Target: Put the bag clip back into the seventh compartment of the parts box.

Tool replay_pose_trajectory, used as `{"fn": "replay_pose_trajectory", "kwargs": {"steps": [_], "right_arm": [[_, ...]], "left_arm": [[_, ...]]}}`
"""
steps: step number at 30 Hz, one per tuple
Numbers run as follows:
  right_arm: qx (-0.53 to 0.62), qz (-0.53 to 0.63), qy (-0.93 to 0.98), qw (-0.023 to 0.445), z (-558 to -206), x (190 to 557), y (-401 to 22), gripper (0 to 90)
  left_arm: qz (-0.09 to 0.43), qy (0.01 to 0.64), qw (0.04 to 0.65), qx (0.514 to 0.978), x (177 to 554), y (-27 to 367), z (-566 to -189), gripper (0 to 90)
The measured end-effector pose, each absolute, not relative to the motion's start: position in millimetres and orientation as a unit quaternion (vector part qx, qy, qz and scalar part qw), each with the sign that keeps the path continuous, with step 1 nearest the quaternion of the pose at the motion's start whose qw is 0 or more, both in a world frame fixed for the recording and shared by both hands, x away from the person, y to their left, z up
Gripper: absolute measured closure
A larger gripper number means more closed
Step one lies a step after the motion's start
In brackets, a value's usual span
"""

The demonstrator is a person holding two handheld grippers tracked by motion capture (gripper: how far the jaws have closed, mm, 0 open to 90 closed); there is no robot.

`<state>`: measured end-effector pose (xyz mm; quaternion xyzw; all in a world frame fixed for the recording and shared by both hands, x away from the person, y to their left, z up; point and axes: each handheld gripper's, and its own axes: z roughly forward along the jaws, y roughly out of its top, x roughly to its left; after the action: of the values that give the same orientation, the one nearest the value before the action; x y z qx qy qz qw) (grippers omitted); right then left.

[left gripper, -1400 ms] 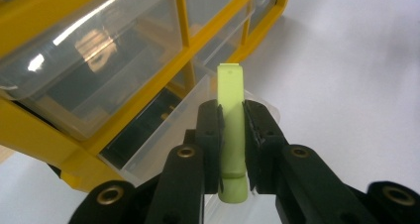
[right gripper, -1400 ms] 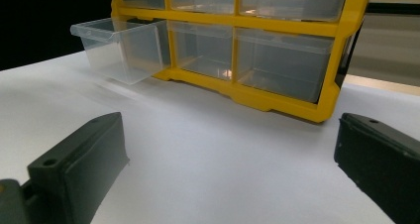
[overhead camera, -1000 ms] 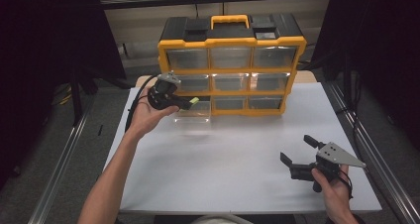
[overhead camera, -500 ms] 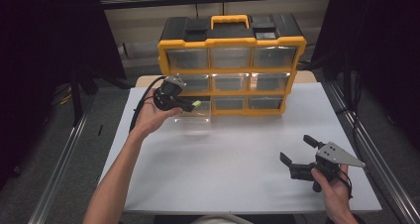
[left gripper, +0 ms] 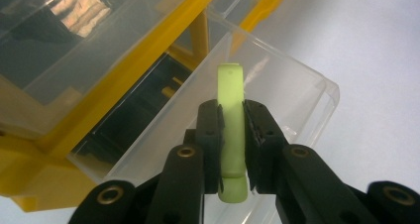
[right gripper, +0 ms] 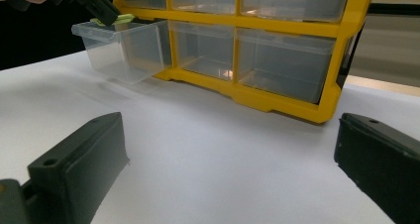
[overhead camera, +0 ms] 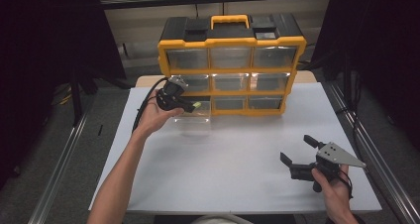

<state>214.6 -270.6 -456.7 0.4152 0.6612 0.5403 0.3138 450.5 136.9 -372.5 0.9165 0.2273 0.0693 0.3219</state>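
The left claw is clenched on a pale green strip, a flat, narrow, matte piece with a rounded far end that sticks out past the pads while its near end shows beneath them. In the high view the strip juts from the claw toward the clear drawer. That drawer is see-through plastic, pulled out from the bottom-left slot of the yellow organizer, and it lies directly beneath and ahead of the claw, its open top right under the strip's tip. The strip hangs over the drawer, apart from its floor.

The right claw is released, jaws spread wide with bare bench between them, resting low at the near right corner, well apart from the drawer.

The bench is covered in plain white, matte, and carries the organizer at its far edge: yellow frame, black lid, yellow handle, three rows of clear drawers. Around it the room is dark, with metal rails at both sides.
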Motion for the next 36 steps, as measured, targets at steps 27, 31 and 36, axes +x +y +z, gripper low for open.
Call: {"fn": "replay_pose_trajectory", "kwargs": {"steps": [27, 31, 36], "right_arm": [[0.413, 0.541, 0.662, 0.314, -456, 214, -271, 0.0], [0.413, 0.541, 0.662, 0.313, -457, 214, -271, 0.0], [0.414, 0.54, 0.661, 0.315, -457, 214, -271, 0.0]], "left_arm": [[0.066, 0.216, 0.298, 0.927, 454, 129, -385, 78.4], [0.062, 0.231, 0.308, 0.921, 454, 128, -390, 78.4], [0.062, 0.245, 0.314, 0.915, 454, 129, -391, 77.7]]}}
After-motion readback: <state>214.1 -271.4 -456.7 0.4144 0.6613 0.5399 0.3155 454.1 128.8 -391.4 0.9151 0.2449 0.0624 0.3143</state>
